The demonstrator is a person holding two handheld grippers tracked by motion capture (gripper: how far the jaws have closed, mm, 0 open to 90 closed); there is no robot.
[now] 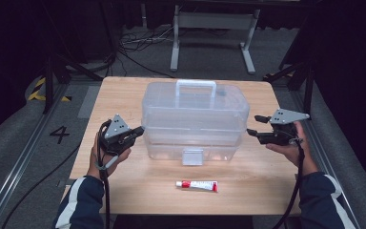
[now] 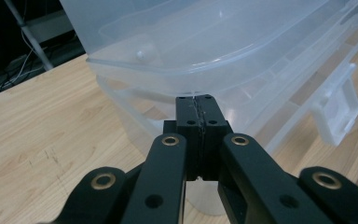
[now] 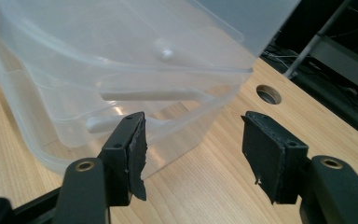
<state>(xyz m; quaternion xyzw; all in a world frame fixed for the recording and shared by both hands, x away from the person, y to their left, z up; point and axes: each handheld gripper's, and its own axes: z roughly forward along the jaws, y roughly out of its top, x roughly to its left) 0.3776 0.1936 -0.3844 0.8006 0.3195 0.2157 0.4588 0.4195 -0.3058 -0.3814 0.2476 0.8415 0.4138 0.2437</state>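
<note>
On the wooden table (image 1: 124,95) the clear plastic box (image 1: 194,119) sits mid-board, a red-and-white tube (image 1: 196,185) near my edge. My left gripper (image 1: 139,130) is pinched tight with nothing between, tips at the box's left end under the upper tier's lip. My right gripper (image 1: 253,125) stands wide, just off the right end (empty). I'd match heights on both sides before lifting.

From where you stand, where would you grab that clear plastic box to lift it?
Probably by the white handle on top of the clear box, coming straight down from above. It stands upright as an open loop, so a claw can close around its bar. The box's smooth, wide sides give little to pinch. The right claw is open near the right end; the left claw is shut at the left end.
</note>
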